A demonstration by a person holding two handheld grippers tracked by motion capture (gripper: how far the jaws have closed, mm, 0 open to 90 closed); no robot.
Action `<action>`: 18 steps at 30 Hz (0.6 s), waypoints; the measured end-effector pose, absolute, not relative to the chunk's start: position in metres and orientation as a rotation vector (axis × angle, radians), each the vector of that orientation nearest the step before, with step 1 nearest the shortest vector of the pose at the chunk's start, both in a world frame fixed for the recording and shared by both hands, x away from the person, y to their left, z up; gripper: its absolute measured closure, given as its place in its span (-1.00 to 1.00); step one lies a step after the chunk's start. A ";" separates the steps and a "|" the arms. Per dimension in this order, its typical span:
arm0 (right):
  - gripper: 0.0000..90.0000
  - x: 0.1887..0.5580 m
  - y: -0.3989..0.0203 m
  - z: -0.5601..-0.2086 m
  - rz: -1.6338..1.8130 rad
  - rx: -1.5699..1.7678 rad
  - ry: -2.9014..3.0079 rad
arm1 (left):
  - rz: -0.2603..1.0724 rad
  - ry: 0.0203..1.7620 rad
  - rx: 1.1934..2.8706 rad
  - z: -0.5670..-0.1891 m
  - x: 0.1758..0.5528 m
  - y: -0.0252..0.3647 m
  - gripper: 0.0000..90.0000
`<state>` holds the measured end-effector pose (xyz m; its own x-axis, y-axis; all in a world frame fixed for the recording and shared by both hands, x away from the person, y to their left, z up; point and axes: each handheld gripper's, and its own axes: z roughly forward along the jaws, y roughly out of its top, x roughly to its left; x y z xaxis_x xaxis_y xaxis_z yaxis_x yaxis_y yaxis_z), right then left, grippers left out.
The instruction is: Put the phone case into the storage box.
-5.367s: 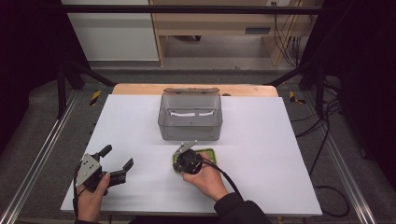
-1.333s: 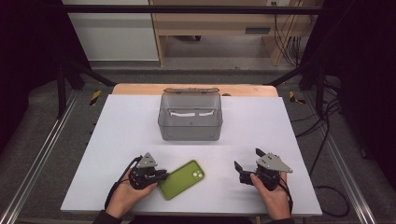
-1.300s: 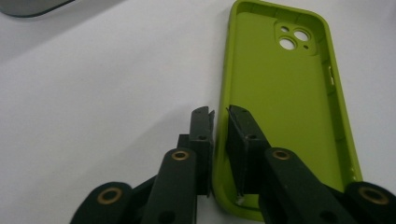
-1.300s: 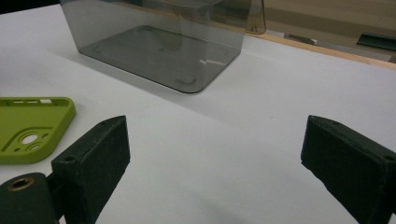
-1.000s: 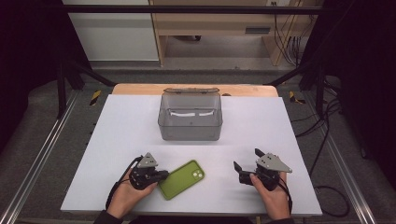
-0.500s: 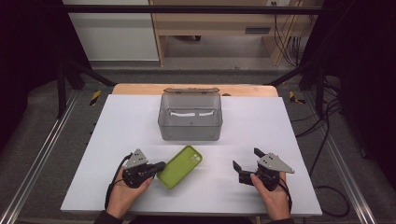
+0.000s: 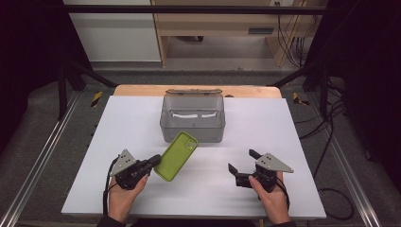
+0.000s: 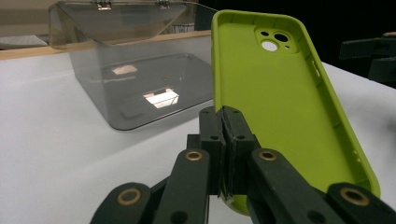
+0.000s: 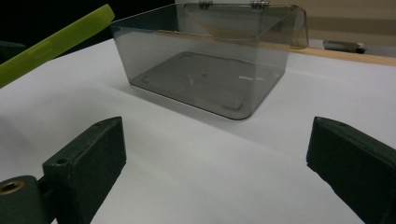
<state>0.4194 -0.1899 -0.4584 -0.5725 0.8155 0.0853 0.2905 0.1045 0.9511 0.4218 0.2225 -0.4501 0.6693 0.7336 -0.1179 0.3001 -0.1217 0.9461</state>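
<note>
Lifted off the tabletop [image 7: 118, 127], the green case [image 7: 176, 155] now tilts toward the box [image 7: 192, 124]. Left gripper [image 8: 225, 140] view: jaws pinch its edge; that thin grip could slip. Right gripper [image 9: 212, 163] view: jaws open, empty.

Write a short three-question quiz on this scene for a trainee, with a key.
1. True or false: the left gripper is shut on the edge of the green phone case.
2. How do the right gripper's jaws stand? A) wide open with nothing between them B) shut on the phone case C) shut on the box's wall
3. What stands beyond the phone case on the white table, and is its lid up or down?

Key
1. True; the jaws pinch the case's rim at its lower end.
2. A.
3. A clear grey plastic box; its hinged lid is swung up at the back, and the box is empty.
</note>
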 end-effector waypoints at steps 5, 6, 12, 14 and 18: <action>-0.89 0.418 -0.179 -0.454 1.550 1.106 1.940 | 0.489 0.857 1.661 -0.448 0.419 0.227 0.96; -0.89 0.418 -0.179 -0.454 1.550 1.106 1.940 | 0.499 0.855 1.656 -0.447 0.418 0.228 0.96; -0.90 0.422 -0.153 -0.444 1.556 1.098 1.994 | 0.543 0.864 1.632 -0.446 0.417 0.231 0.96; -0.91 0.421 -0.145 -0.440 1.586 1.076 2.013 | 0.548 0.865 1.623 -0.446 0.416 0.233 0.96; -0.90 0.419 -0.130 -0.437 1.582 1.045 2.049 | 0.550 0.869 1.614 -0.446 0.416 0.235 0.96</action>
<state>0.4190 -0.1302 -0.4368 -0.6677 0.7272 0.1596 0.3383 0.1053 0.9351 0.4164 0.2347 -0.4457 0.6144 0.7821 -0.1036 0.2409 -0.0610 0.9686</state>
